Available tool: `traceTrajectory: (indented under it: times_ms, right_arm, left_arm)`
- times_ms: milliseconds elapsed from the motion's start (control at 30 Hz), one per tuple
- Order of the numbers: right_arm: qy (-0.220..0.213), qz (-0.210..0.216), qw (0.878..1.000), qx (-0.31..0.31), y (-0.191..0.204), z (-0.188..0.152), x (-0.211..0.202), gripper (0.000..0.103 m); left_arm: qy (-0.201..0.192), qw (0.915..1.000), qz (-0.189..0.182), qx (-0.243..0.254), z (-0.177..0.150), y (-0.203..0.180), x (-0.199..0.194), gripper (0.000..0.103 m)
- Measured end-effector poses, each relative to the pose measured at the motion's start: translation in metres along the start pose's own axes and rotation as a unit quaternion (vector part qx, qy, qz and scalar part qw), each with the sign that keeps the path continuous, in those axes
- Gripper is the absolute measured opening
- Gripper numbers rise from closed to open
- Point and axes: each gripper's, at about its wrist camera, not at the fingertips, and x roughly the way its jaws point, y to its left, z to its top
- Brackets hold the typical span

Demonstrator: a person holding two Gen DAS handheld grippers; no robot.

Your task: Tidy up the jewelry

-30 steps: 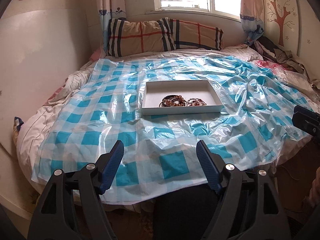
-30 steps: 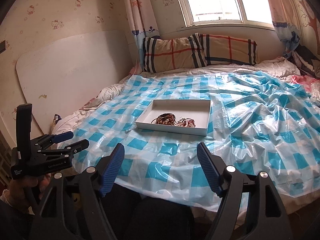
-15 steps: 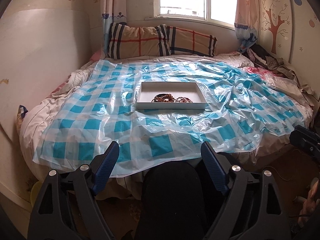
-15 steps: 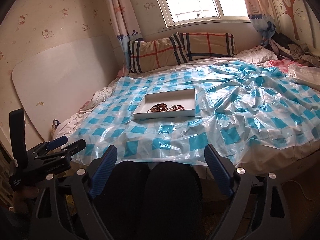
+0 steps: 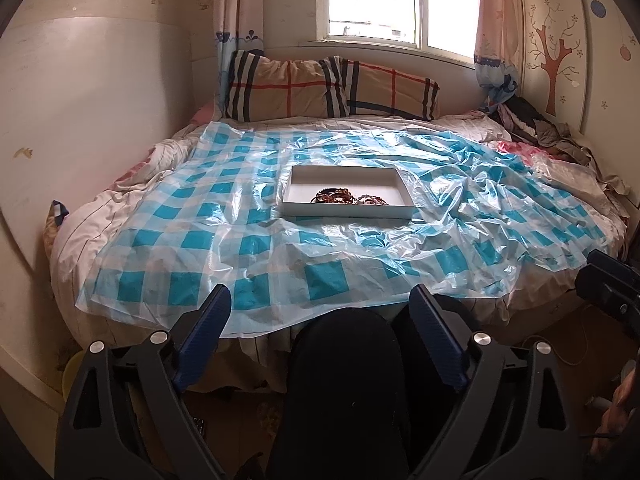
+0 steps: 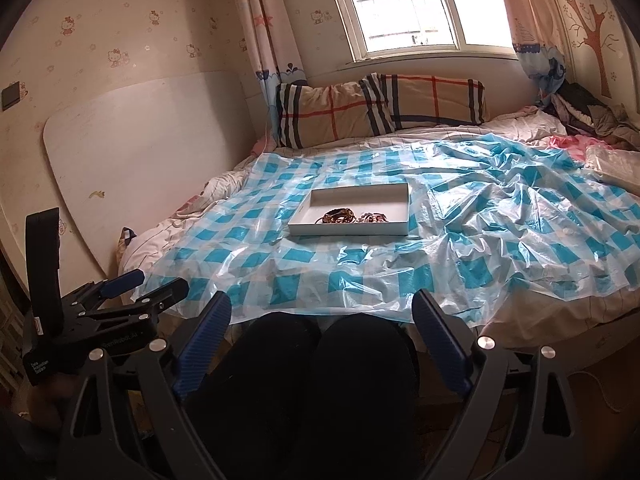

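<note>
Beaded jewelry (image 5: 347, 197) heaped in white tray's (image 5: 298, 194) near edge

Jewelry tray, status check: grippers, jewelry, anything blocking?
Left gripper and right gripper both open, empty, off the bed's near edge. Jewelry piled in white tray on checkered plastic sheet. Path to tray unobstructed.

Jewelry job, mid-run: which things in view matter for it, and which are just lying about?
For the job:
white tray
bracelets in the tray
left claw, open
right claw, open

Lying about:
checked plastic sheet
plaid pillows
clothes pile at the far right
white board against the wall
</note>
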Motion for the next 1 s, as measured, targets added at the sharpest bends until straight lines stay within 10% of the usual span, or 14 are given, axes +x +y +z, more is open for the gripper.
traceTrajectory:
  times_ms: [1000]
  right_arm:
    - [0.006,0.001,1.0,-0.004,0.0085,-0.0033,-0.0031,0.093]
  left_arm:
    - [0.0,0.9999,0.012,-0.007,-0.005,0.0073,-0.0039,0.093]
